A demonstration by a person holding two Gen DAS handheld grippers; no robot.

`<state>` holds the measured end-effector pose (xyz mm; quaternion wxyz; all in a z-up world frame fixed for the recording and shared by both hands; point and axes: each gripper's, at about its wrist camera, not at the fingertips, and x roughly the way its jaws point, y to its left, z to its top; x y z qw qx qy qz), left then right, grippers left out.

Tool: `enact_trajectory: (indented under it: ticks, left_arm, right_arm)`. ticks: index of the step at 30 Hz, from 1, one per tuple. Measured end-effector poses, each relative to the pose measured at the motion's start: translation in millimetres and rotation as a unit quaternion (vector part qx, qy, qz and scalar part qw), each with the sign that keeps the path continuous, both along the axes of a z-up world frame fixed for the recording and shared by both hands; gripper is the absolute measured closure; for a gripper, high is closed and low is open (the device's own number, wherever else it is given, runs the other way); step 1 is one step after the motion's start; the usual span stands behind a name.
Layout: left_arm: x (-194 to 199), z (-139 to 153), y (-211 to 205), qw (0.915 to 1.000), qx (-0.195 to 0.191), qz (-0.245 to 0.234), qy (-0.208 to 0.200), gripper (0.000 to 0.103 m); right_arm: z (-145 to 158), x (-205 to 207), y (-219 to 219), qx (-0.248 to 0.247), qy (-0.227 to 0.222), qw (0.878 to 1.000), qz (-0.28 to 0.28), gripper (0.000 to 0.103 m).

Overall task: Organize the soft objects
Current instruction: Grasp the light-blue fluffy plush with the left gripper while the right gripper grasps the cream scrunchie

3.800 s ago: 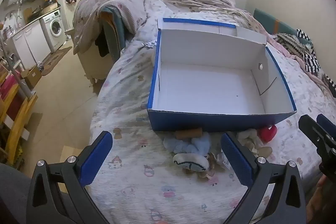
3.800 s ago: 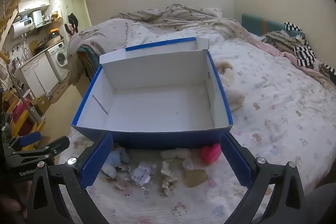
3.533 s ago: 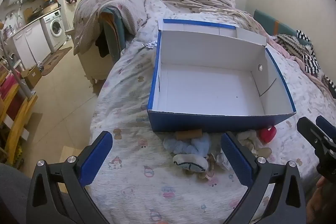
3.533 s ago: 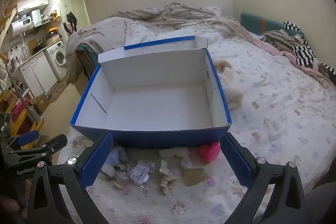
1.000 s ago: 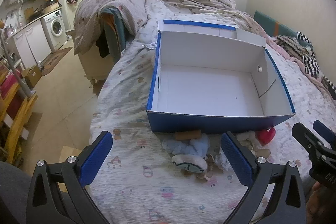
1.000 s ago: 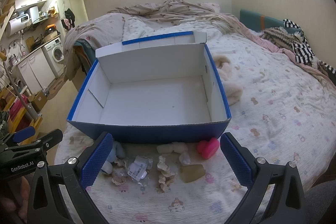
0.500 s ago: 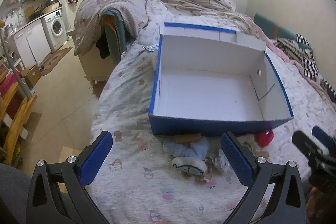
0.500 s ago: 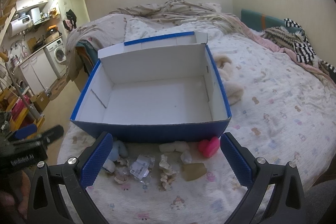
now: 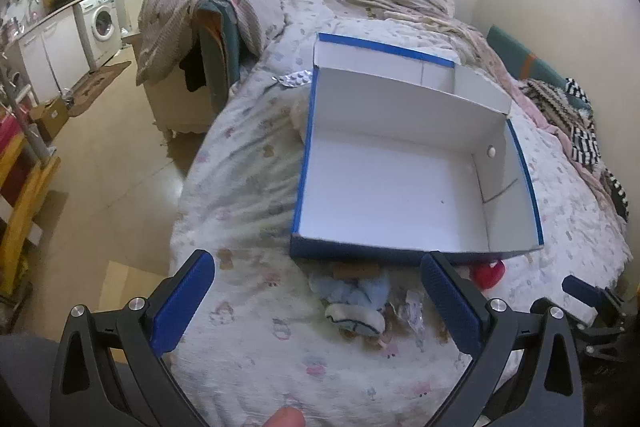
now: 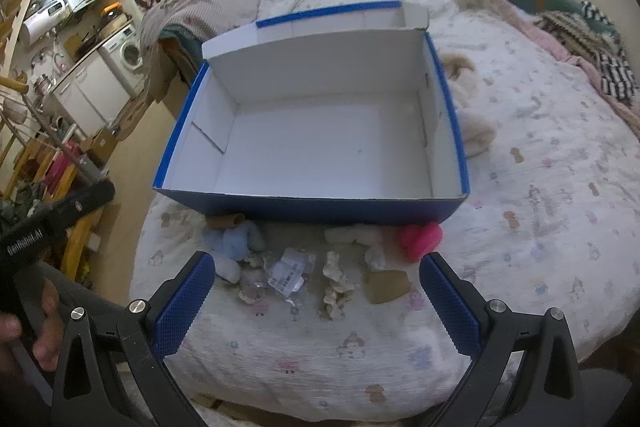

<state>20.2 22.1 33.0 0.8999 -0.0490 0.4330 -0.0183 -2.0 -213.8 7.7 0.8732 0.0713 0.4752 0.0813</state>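
Note:
An empty blue box with a white inside (image 9: 400, 183) (image 10: 320, 155) lies on the bed. Along its near wall sit small soft things: a light blue plush (image 10: 236, 239) (image 9: 356, 293), a pink heart (image 10: 420, 239) (image 9: 486, 273), a white plush (image 10: 354, 235), a beige lacy piece (image 10: 334, 285), a clear packet (image 10: 290, 273) and a tan patch (image 10: 388, 285). My right gripper (image 10: 316, 301) hangs open just in front of these things. My left gripper (image 9: 318, 303) is open too, above the blue plush, touching nothing.
The bed sheet (image 10: 540, 187) has a cartoon print. A cream plush (image 10: 468, 115) lies to the right of the box. A blister pack (image 9: 296, 79) rests by its far left corner. Rumpled blankets (image 9: 224, 3) and a chair stand left, with floor and a washing machine (image 9: 102, 21) beyond.
Both cameras have risen and tilted down, so the box and the row of soft things show from higher up. Both grippers stay open and hold nothing.

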Motion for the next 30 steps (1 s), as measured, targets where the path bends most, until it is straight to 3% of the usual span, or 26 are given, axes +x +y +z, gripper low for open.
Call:
enact_trajectory:
  ticks: [6,11,14,18,25,30]
  left_arm:
    - [26,2,-7,0.9984,0.025,-0.012,0.049,0.000]
    - [51,-26,-12,0.9911,0.023,-0.025,0.129,0.000]
    - [55,-41,-19,0.9874,0.031,-0.032,0.152,0.000]
    - [65,-68,-23,0.9784,-0.002,-0.044,0.202,0.001]
    - [83,-121,-26,0.9648,-0.012,-0.050,0.258,0.005]
    - [85,-150,-26,0.9512,-0.054,-0.046,0.300,0.007]
  right_arm:
    - [-11,26,-7,0.000,0.046,0.999,0.015,0.000]
    - [-30,51,-18,0.006,0.093,0.996,0.015,0.000]
    - [-41,63,-23,0.016,0.112,0.994,0.009,0.000]
    - [-57,72,-27,0.031,0.126,0.992,-0.002,0.000]
    - [-90,76,-34,0.057,0.158,0.986,-0.022,0.000]
    - [-93,81,-34,0.054,0.157,0.986,-0.021,0.000]
